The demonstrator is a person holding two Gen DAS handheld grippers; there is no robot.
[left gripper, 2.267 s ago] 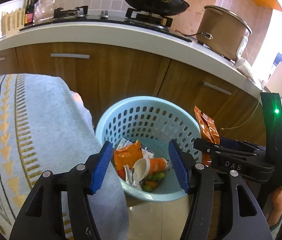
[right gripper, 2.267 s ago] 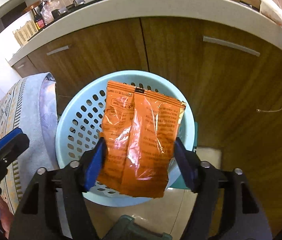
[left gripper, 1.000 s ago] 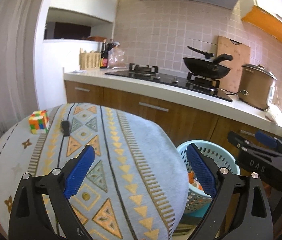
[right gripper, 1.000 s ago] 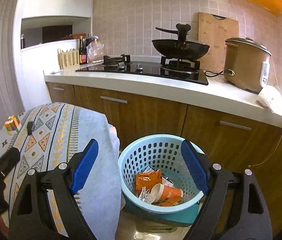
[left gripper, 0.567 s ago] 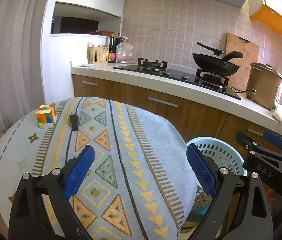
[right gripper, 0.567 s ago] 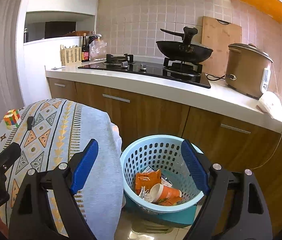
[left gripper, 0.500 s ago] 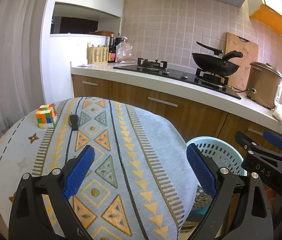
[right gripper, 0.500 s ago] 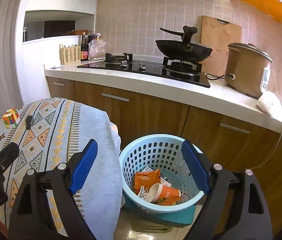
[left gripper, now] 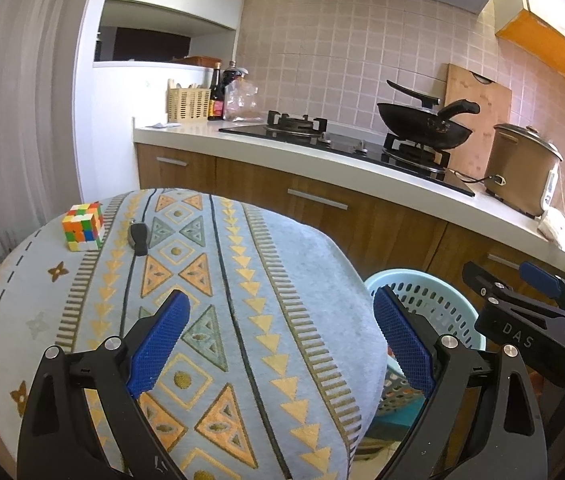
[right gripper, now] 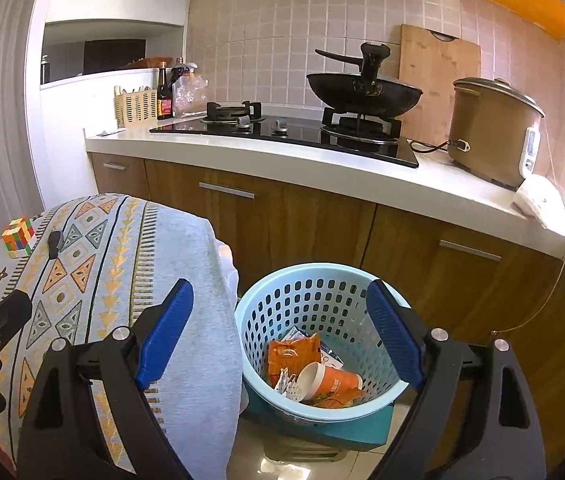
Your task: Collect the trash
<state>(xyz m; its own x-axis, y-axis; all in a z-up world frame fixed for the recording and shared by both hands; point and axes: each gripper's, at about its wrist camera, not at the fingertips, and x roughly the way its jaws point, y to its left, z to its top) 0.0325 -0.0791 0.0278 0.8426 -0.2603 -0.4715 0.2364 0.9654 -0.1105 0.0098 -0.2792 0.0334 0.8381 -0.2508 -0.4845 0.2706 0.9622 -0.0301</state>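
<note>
A light blue perforated basket point(right gripper: 282, 304) stands on the floor beside the cloth-covered round table point(right gripper: 186, 264). Inside it lie an orange snack bag point(right gripper: 292, 354), a paper cup point(right gripper: 328, 380) and other wrappers. My right gripper point(right gripper: 280, 330) hovers above and in front of the basket, open with nothing between its blue pads. My left gripper point(left gripper: 280, 338) is open over the patterned tablecloth point(left gripper: 210, 280), also empty. The basket point(left gripper: 442, 304) shows partly behind the left gripper's right finger in the left wrist view.
A colour cube point(left gripper: 82, 226) and a small black object point(left gripper: 138, 238) lie at the table's far left. Wooden cabinets point(right gripper: 302, 216) and a white counter with a hob, a black pan point(right gripper: 362, 90) and a brown rice cooker point(right gripper: 494, 128) stand behind.
Since the earliest frames the orange bag has left my right gripper and lies in the basket. Both grippers pulled back and tilted up. Over the last second nothing visibly moved.
</note>
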